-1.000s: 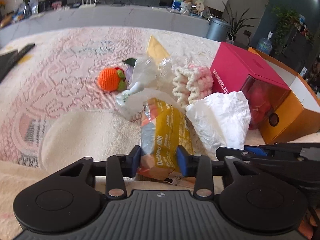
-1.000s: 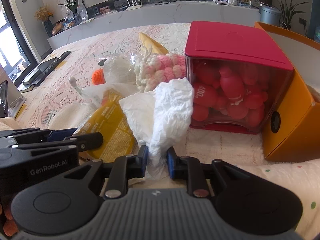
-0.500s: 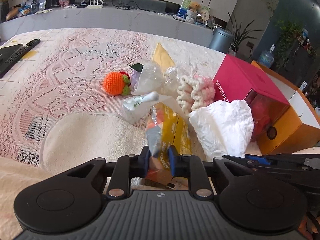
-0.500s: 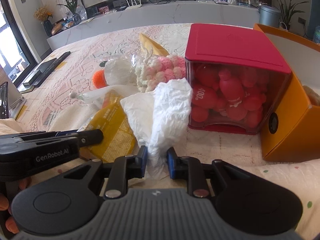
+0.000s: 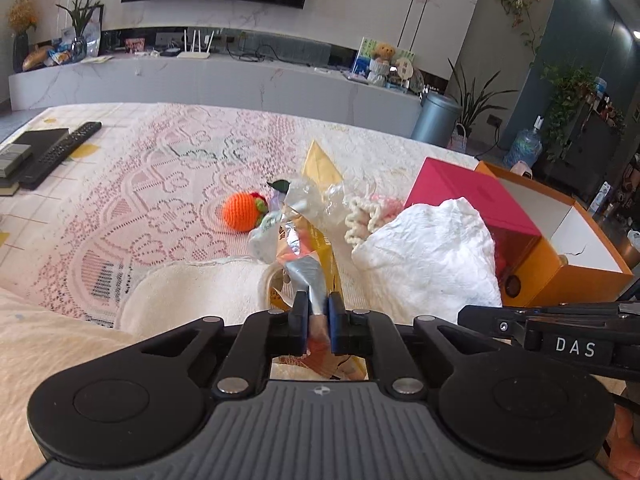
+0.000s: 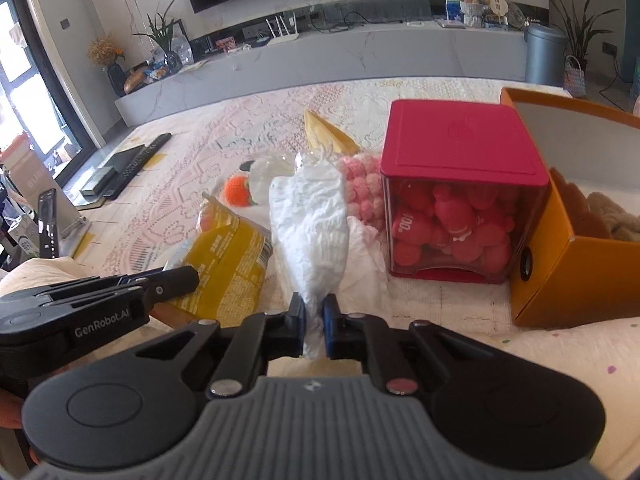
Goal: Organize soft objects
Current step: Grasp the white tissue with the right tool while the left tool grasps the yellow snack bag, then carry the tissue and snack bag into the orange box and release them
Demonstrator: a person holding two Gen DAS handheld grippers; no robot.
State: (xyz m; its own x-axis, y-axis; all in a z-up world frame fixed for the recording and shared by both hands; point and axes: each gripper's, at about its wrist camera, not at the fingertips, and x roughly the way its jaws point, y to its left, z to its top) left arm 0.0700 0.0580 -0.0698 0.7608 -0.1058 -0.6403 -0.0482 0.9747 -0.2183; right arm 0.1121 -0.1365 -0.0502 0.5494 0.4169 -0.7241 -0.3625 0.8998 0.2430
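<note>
- Yellow snack bag (image 5: 316, 256): crumpled foil packet, pinched at its near end between the jaws of the left hand-held gripper (image 5: 318, 312). Long axis runs away from the camera and upward; torn silver end points toward the far side of the surface.
- White plastic bag (image 6: 310, 236): clamped at its narrow near end by the right hand-held gripper (image 6: 313, 326). Long axis upright, leaning away from the camera; wide crinkled end is uppermost.
- Both bags sit side by side, yellow one to the left, in front of the other soft items.
- Surface: pink-and-white lace cloth (image 5: 132, 200); a cream towel (image 5: 192, 296) lies on it beside the yellow bag.
- Further back: orange crochet ball (image 5: 240, 212), pink-and-cream crochet piece (image 6: 360, 188), clear wrapper.
- Right side: red-lidded clear box (image 6: 460, 196) of red toys, touching an open orange box (image 6: 568, 264).
- Room: long grey marble ledge (image 5: 224, 80) under a wall TV, potted plants, grey bin (image 5: 436, 116); remote controls (image 5: 60, 152) at far left.
</note>
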